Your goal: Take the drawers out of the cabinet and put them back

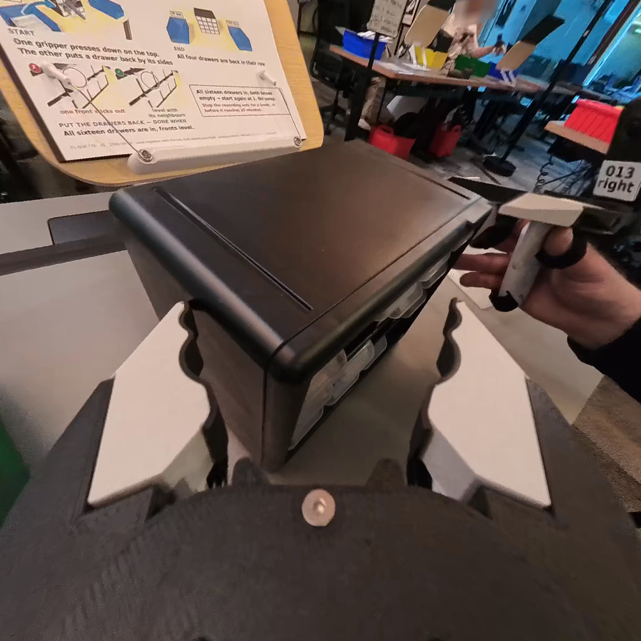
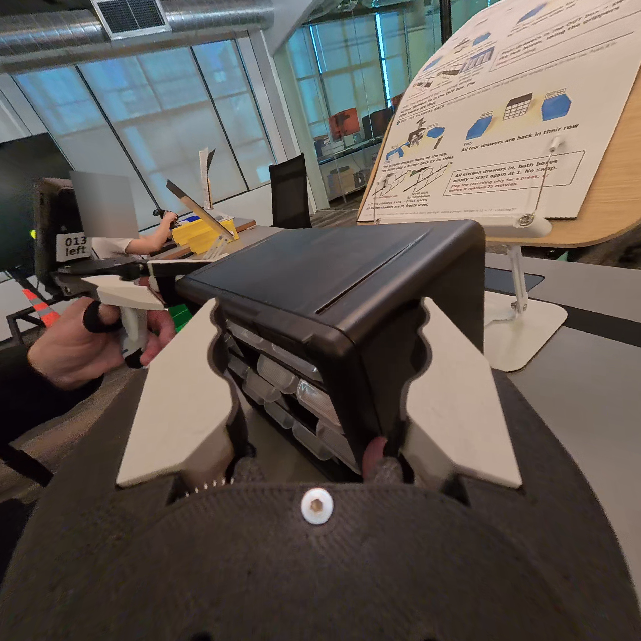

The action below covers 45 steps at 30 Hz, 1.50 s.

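Observation:
A black cabinet (image 1: 312,242) stands on the grey table (image 1: 69,312). Clear plastic drawers (image 1: 347,367) fill its front, and some stick out unevenly. My left gripper (image 1: 319,305) is open wide, its white fingers (image 1: 156,399) straddling the cabinet's left front corner. In the right wrist view the cabinet (image 2: 329,270) shows from the other end, with its drawers (image 2: 277,378). My right gripper (image 2: 319,301) is open wide around the right front corner. Each view shows the other gripper, hand-held, at the cabinet's far end: the right one (image 1: 541,211) and the left one (image 2: 156,277).
An instruction board (image 1: 156,86) on a white stand (image 2: 527,329) rises just behind the cabinet. A green box (image 2: 180,312) sits beyond the cabinet's left end. The table edge (image 1: 555,399) runs close to the drawer side. Other tables with coloured bins and a person are far behind.

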### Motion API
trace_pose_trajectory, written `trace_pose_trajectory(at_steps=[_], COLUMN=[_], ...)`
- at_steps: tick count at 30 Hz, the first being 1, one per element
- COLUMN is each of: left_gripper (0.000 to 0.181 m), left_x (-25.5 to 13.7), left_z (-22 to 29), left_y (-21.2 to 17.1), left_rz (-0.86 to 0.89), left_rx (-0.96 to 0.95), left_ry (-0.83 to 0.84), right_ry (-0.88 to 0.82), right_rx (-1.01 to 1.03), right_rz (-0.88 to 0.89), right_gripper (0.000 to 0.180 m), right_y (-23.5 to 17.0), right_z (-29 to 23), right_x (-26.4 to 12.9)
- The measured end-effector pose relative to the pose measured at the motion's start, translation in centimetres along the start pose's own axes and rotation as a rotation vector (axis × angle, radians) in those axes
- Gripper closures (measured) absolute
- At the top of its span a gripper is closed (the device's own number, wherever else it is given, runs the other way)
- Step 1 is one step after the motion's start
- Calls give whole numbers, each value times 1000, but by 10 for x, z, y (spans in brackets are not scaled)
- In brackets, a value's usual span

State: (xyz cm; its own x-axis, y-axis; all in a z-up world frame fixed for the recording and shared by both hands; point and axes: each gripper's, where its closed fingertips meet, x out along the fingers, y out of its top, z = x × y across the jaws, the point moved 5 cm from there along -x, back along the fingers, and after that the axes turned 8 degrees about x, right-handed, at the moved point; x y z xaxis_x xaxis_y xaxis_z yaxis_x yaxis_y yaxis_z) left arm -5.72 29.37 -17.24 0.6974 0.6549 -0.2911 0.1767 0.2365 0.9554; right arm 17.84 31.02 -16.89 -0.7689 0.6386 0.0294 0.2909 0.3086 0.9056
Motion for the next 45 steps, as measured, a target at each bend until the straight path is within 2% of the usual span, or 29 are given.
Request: trace_pose_trajectory(at_steps=[15, 17, 21, 22, 25, 30, 34, 38, 42, 45], left_gripper=[54, 54, 72, 70, 63, 75, 84, 92, 117, 145], left_x=[0, 0, -6, -9, -22, -68, -102, -98, -81, -69], left_z=[-28, -31, -39, -42, -49, -90, -132, -136, -136, -132], left_y=[-2, -1, -1, 0, 4, 8, -31, -77, -102, -113], left_rz=[13, 14, 25, 29, 3, -22, -167, -309, -437, -470], left_rx=[52, 43, 43, 24, 12, 55, 4, -77, -11, 0], left_ry=[-55, -79, -108, -111, -110, 43, 209, 204, 254, 214], right_ry=[-37, -60, -108, -124, -195, -513, -740, -915, -1018, -1045], right_rx=[-16, -52, -117, -139, -219, -387, -400, -424, -374, -356], right_rz=[46, 32, 16, 25, 35, -58, -146, -292, -433, -496], right_gripper=[71, 74, 89, 89, 94, 106, 106, 108, 107, 108], right_y=[-16, -19, -15, -12, -4, 2, 4, -6, -25, -40], right_z=[-32, -35, -37, -38, -39, -7, 30, 66, 98, 113], right_x=[-7, -9, -13, -16, -29, -77, -126, -160, -181, -189])
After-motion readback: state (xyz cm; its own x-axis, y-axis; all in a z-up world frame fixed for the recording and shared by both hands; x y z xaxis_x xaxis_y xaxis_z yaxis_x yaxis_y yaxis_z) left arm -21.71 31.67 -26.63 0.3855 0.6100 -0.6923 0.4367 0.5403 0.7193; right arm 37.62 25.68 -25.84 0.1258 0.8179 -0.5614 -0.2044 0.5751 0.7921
